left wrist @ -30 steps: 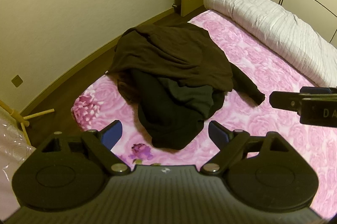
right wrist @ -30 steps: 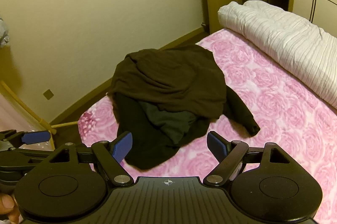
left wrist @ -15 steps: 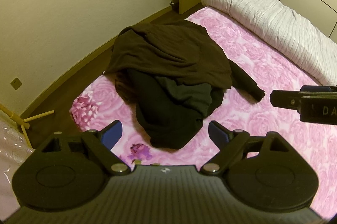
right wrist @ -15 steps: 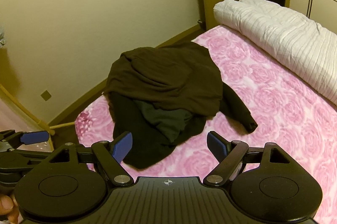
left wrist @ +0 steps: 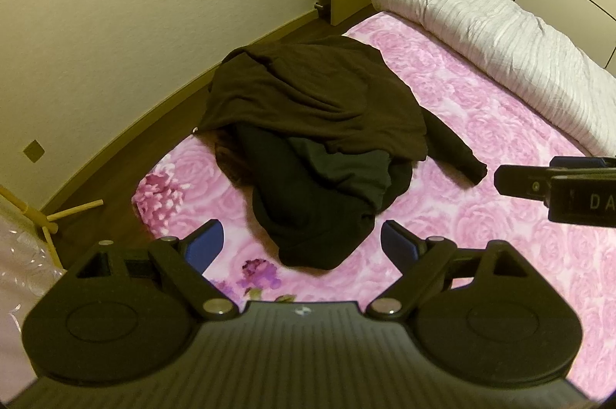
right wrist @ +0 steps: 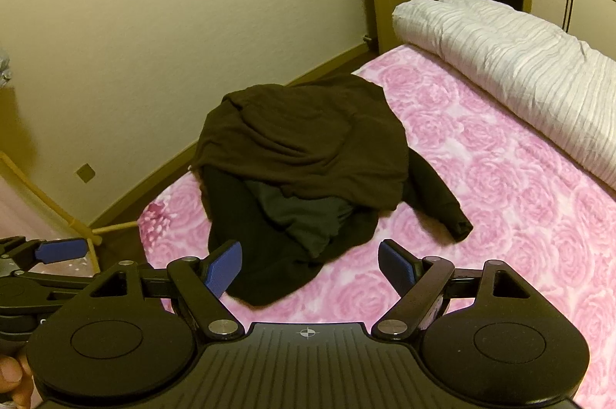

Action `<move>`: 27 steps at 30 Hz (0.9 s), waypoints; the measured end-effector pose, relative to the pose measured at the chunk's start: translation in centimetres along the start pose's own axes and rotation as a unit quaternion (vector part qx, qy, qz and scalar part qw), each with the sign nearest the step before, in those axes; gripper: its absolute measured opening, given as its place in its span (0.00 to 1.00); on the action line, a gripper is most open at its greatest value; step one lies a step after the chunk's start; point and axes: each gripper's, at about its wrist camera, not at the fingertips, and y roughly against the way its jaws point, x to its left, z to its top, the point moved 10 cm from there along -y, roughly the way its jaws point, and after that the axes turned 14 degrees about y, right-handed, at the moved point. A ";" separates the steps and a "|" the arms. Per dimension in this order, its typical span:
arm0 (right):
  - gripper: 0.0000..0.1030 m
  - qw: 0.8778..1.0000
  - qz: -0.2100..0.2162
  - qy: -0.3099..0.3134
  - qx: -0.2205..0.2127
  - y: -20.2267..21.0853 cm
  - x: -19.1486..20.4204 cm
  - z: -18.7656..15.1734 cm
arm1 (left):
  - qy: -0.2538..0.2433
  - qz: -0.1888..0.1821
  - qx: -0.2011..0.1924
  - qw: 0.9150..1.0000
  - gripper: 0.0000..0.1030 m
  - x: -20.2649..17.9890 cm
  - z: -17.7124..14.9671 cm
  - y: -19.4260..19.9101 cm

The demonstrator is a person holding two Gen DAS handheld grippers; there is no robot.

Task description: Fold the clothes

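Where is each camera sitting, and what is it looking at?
Left wrist view: sits on the left gripper, looking forward between its open blue fingers at the pile of dark clothes; the right gripper's tip pokes in.
Right wrist view: sits on the right gripper, facing the same pile; the left gripper and a fingertip show.
Both share the pink flowered bed and white rolled quilt.

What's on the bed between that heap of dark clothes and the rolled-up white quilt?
Nothing but bare pink rose-patterned bedspread. Both wrist views show that strip empty between the pile of dark clothes and the white quilt.
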 end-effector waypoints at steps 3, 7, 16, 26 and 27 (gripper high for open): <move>0.79 1.000 0.002 0.002 0.000 0.0 0.0 -0.1 | 0.000 0.002 -0.001 1.000 0.84 0.1 0.0 0.1; 0.79 1.000 0.004 0.004 0.000 -0.1 0.0 -0.2 | 0.000 0.004 -0.001 1.000 0.84 0.1 0.0 0.2; 0.79 1.000 0.006 0.003 0.003 -0.1 0.0 -0.4 | 0.002 0.009 0.000 1.000 0.84 0.1 -0.2 0.3; 0.79 1.000 0.014 0.005 0.007 -0.3 -0.1 -0.7 | 0.004 0.016 0.001 1.000 0.84 0.2 -0.4 0.4; 0.79 1.000 0.015 0.005 0.007 -0.4 -0.1 -0.7 | 0.004 0.017 0.001 1.000 0.84 0.2 -0.4 0.4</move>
